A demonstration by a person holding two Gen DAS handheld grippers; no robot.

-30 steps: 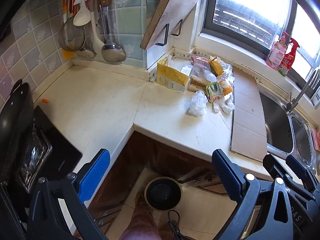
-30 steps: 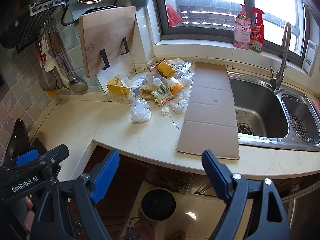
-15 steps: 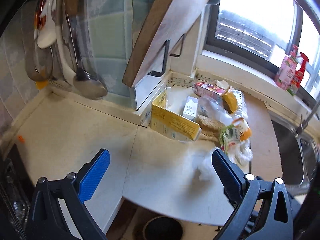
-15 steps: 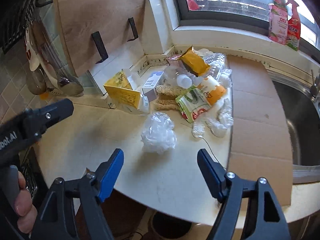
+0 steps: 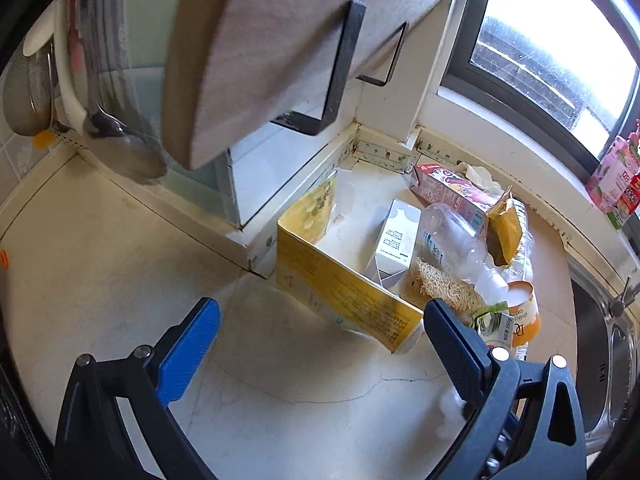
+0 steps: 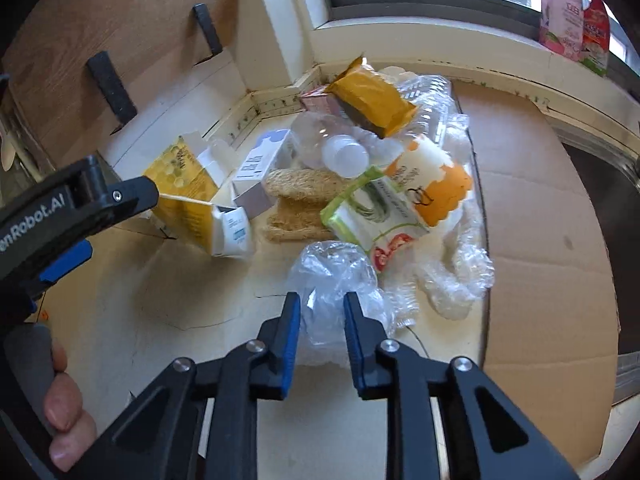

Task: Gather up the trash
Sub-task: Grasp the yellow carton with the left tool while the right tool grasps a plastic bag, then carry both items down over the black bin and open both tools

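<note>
While the right gripper (image 6: 320, 312) has just been closing, its blue fingers (image 6: 290, 320) now pinch a crumpled clear plastic bag (image 6: 332, 276) on the cream countertop (image 6: 168, 288) — the near edge of a trash pile beside a flat cardboard sheet (image 6: 540, 208). Wide apart and holding nothing, the left gripper (image 5: 320, 320) hangs over the counter just before a yellow carton (image 5: 340, 288) — loofah (image 5: 444, 286) and bottle behind it.
</note>
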